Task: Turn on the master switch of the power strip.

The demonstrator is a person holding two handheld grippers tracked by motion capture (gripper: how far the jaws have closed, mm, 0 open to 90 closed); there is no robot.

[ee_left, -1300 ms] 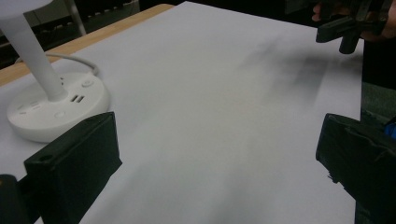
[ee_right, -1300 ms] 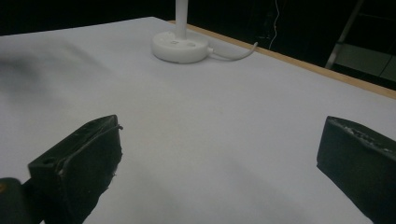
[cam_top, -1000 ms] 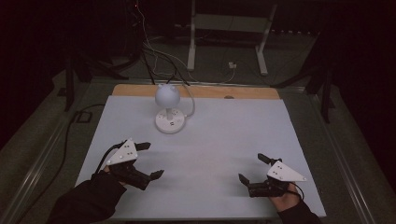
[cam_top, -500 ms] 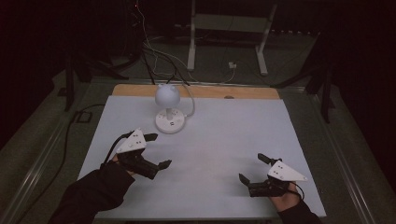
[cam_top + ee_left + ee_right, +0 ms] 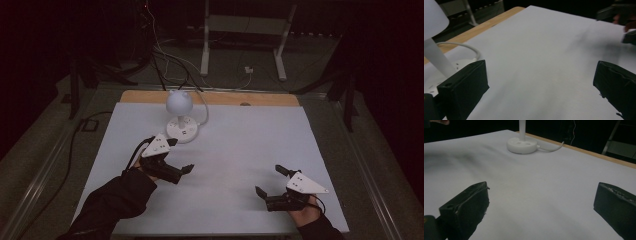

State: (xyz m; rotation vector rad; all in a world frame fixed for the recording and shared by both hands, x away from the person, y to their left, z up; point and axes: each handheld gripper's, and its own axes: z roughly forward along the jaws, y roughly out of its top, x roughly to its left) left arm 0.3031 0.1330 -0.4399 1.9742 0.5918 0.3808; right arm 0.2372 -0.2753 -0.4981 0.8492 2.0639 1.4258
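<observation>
A small white lamp [image 5: 178, 103] with a round shade stands on a round base [image 5: 182, 130] at the back left of the white table sheet [image 5: 240, 145]. My left gripper [image 5: 181, 155] hovers open just in front of that base, nothing between its jaws. In the left gripper view the lamp's stem and base [image 5: 435, 72] sit close beside the left jaw, with its cable [image 5: 464, 46] curling behind. My right gripper [image 5: 267, 179] rests open near the front right of the sheet, also empty. In the right gripper view the lamp base [image 5: 522, 145] lies far ahead.
The lamp's white cable [image 5: 204, 107] loops off the wooden back edge [image 5: 250, 98] toward cords on the floor. A metal stand [image 5: 242, 40] is behind the table. The other hand and gripper [image 5: 621, 17] show at the top right of the left gripper view.
My left gripper has moved forward and to the right, closing in on the lamp base, still open. The right gripper has stayed in place.
</observation>
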